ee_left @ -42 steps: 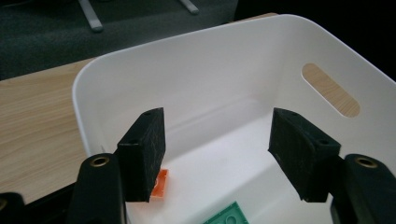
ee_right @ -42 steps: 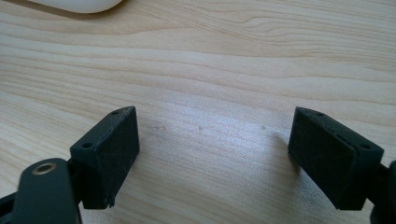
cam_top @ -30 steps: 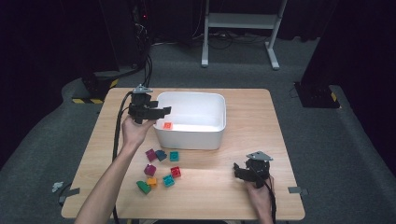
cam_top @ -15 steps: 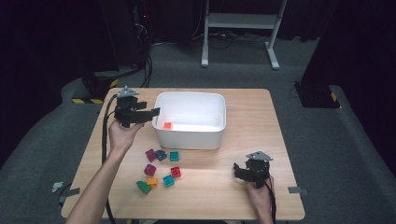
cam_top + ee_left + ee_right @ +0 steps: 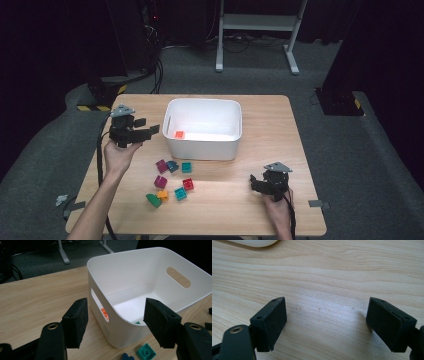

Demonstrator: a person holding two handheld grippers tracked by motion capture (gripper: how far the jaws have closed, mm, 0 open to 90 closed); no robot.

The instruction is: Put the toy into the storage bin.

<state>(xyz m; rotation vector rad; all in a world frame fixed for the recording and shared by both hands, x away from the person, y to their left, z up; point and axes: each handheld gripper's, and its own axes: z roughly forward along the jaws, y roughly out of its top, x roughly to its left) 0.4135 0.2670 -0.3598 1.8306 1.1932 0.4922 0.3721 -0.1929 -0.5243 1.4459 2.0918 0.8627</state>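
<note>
An orange toy brick [image 5: 179, 134] lies on the floor of a white plastic bin [image 5: 202, 148], against the bin's left wall; in the left gripper view it shows as an orange patch [image 5: 104, 313] through the slot handle cut in that wall. The brick looks roughly square with studs up, so no long axis can be told. The bin is a rounded rectangle with its long axis running left to right across the table [image 5: 260, 115], open side up, handle slots in the two short walls; a small green piece [image 5: 137, 322] seems to lie on its floor near the front wall, too hidden to name.

The left gripper [image 5: 146, 132] hovers just beside the bin's left wall, jaws spread wide with nothing between them, pointing right toward the bin; the person's left hand [image 5: 118, 155] holds it from below. By this the sorting stands between bricks — one is in the bin, the gripper is free.

In front of the bin, near but apart from it, seven loose bricks wait: a magenta brick [image 5: 161, 165], a dark blue brick [image 5: 172, 165], a teal brick [image 5: 186, 167], a second magenta brick [image 5: 160, 181], a red brick [image 5: 188, 184], a second teal brick [image 5: 180, 193], a small orange brick [image 5: 163, 195] touching a green wedge brick [image 5: 153, 200].

The next move likely calls for swinging the left gripper back and down to the nearest brick — jaws kept apart, lined up across its flat sides.

The right gripper [image 5: 257, 184] rests low at the table's right front, well apart from the bricks; its jaws stand released over bare wood [image 5: 324, 307].
</note>
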